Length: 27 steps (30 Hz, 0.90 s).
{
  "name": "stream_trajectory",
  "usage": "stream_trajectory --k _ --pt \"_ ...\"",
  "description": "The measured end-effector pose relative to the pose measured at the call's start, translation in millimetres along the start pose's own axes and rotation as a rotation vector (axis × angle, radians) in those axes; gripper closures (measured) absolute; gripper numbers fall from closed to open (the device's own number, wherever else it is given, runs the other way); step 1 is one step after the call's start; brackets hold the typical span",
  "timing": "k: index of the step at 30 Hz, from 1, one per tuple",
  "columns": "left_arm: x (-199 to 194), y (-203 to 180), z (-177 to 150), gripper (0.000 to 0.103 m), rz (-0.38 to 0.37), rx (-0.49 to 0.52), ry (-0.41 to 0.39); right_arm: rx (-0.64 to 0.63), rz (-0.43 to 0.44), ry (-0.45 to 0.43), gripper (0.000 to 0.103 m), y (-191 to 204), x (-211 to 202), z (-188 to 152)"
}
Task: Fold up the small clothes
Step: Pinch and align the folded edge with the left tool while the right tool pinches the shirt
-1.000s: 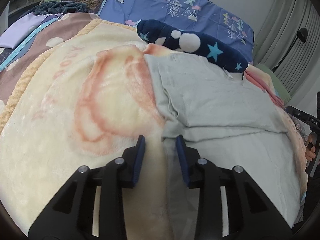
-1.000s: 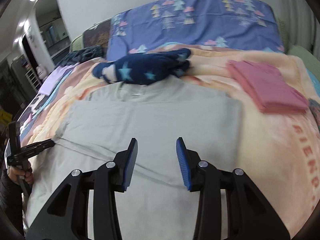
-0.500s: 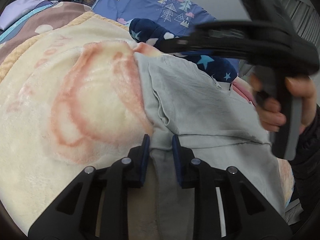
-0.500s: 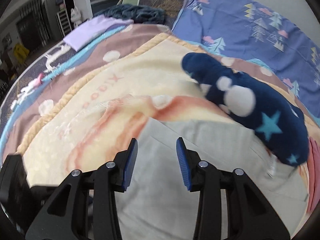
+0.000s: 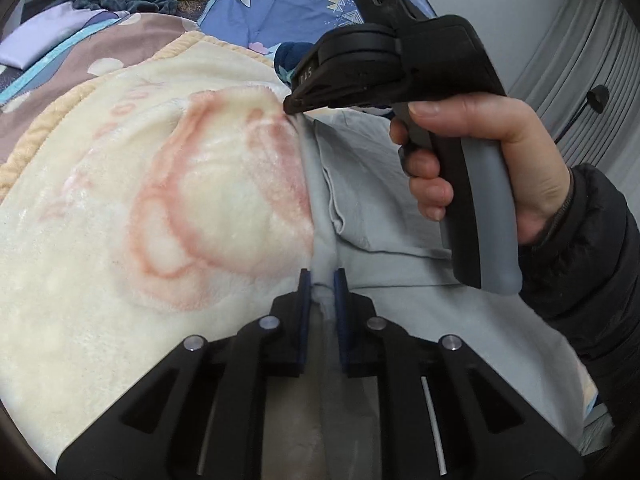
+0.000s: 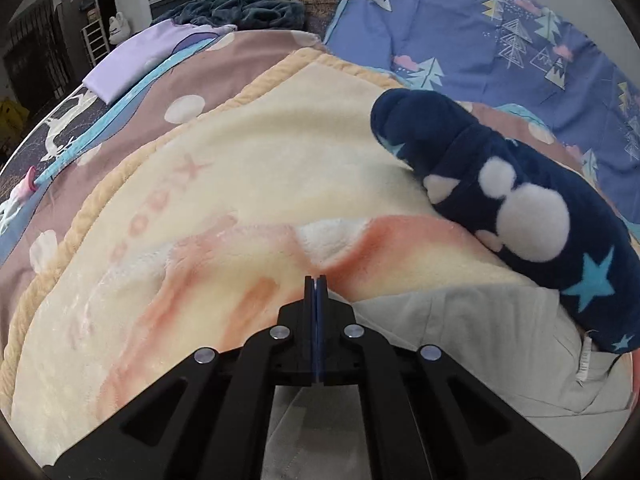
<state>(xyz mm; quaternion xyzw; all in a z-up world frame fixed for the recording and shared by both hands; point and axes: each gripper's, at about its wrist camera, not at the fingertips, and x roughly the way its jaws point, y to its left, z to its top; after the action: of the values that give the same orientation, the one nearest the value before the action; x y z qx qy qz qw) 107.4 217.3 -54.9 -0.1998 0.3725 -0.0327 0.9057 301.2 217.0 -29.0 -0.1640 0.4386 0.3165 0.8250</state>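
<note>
**Grey garment pinched at two points along its edge**

Grey cotton, a small garment point(image 5: 384, 216), lies spread on a cream fleece blanket point(image 5: 120, 240) printed with a pale orange figure and a row of faded orange letters too worn to read. On the body of the right gripper point(image 5: 289, 105), seen from the left wrist camera, small raised letters read "DAS". A white care label point(image 6: 583, 364) hangs at the garment's neckline, its print too small to make out.

The left gripper point(image 5: 322, 286) has just been closing; its blue pads now press on a bunched fold of the garment's near edge. The right gripper, held by a hand point(image 5: 476, 168) in a dark sleeve point(image 5: 580, 256), has its jaws fully together at the garment's far corner, where the cloth meets the blanket; its own camera shows the pads meeting with no gap.

A navy plush blanket with stars and white dots point(image 6: 520, 216) lies just beyond the garment, touching its collar. Behind are a blue duvet with tree prints point(image 6: 500, 32), a folded lilac cloth point(image 6: 136, 60) and grey curtains point(image 5: 580, 52).
</note>
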Motion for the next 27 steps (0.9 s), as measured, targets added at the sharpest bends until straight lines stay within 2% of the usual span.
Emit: stream_trajectory --k 1,3,4,5,9,12,14,16,18,20,23,25,27 --pt "0 -1 0 0.091 0.005 0.005 0.001 -0.021 0.006 -0.013 0.103 0 -5 -2" --pt "0 1 0 0.088 0.005 0.004 0.002 0.010 0.001 -0.054 0.093 -8 -28 -7" --pt "0 3 0 0.088 -0.003 -0.003 0.002 0.034 0.017 -0.089 0.078 -14 -45 -11" --pt "0 5 0 0.088 -0.010 -0.009 0.003 0.051 0.032 -0.137 0.074 -24 -69 -21" --pt "-3 4 -2 0.087 -0.006 -0.003 -0.003 0.051 0.007 -0.169 0.074 -61 -133 -74" --pt "-12 2 -3 0.086 0.002 0.003 -0.033 0.106 -0.063 -0.177 0.074 -111 -170 -139" --pt "-21 1 -1 0.085 0.026 0.005 -0.078 0.163 -0.147 -0.157 0.074 -145 -181 -183" --pt "-35 -4 3 0.081 0.073 0.025 -0.155 0.216 -0.260 -0.118 0.074 -178 -183 -226" --pt "-44 -17 8 0.074 0.058 0.058 -0.197 0.301 -0.268 -0.096 0.074 -205 -183 -262" --pt "-45 -36 16 0.066 0.013 0.099 -0.180 0.385 -0.213 -0.074 0.074 -224 -179 -287" --pt "-27 -66 24 0.054 -0.008 0.178 -0.107 0.409 -0.184 -0.075 0.074 -230 -165 -303" --pt "0 -78 25 0.051 0.047 0.221 -0.037 0.426 -0.168 -0.099 0.072 -228 -161 -309" --pt "39 -75 17 0.051 0.131 0.219 0.078 0.425 -0.161 -0.109 0.072 -226 -164 -310"
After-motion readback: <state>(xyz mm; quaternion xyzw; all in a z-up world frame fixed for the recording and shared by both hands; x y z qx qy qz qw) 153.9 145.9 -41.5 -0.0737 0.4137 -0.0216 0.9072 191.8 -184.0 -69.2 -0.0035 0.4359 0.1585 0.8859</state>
